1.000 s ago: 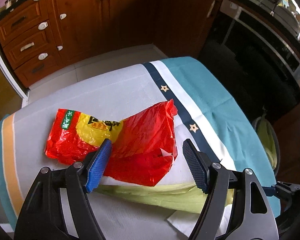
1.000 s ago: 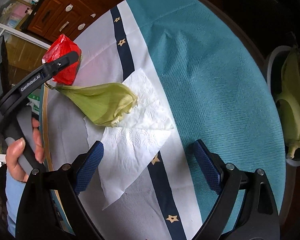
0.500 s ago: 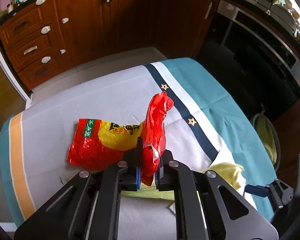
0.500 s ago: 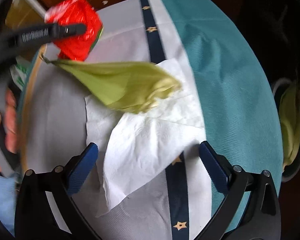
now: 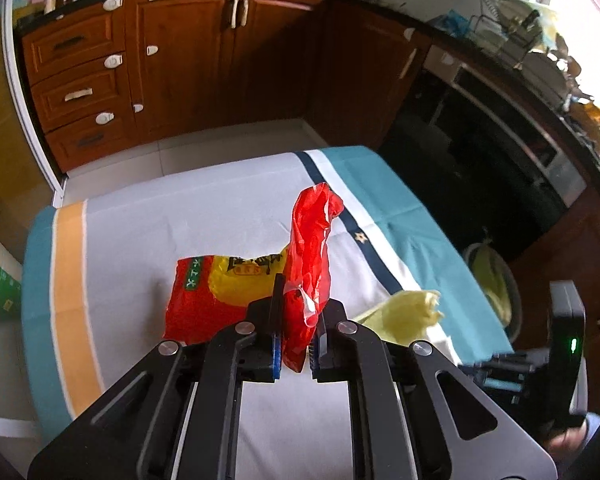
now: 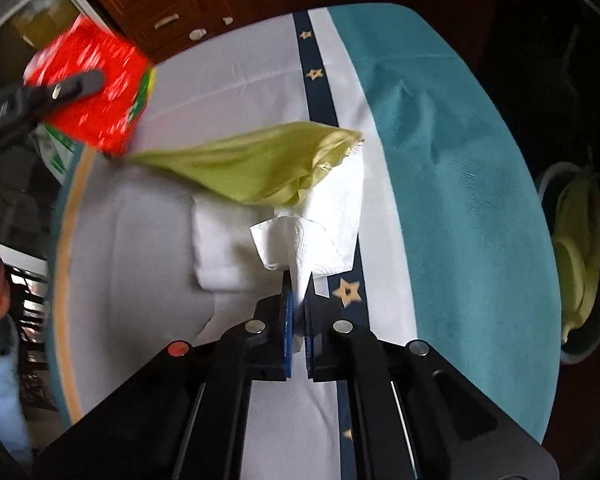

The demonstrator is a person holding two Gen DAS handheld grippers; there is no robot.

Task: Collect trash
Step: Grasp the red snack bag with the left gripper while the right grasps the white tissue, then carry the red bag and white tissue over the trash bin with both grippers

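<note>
My left gripper (image 5: 296, 354) is shut on a red and yellow plastic snack bag (image 5: 236, 292) and holds it lifted off the striped tablecloth (image 5: 148, 232). The bag also shows blurred at the upper left of the right wrist view (image 6: 96, 92). My right gripper (image 6: 298, 312) is shut on a white paper napkin (image 6: 320, 216) that lies on the cloth. A green corn husk (image 6: 256, 164) rests on the napkin's far edge; it also shows in the left wrist view (image 5: 408, 312).
A bin (image 6: 580, 260) with more corn husks stands on the floor past the table's right edge. Wooden kitchen cabinets (image 5: 160, 68) line the far wall. The right gripper's body (image 5: 540, 352) shows at the lower right of the left wrist view.
My left gripper closed on the red bag and lifted it. My right gripper moved in and closed on the napkin, bunching it up.
</note>
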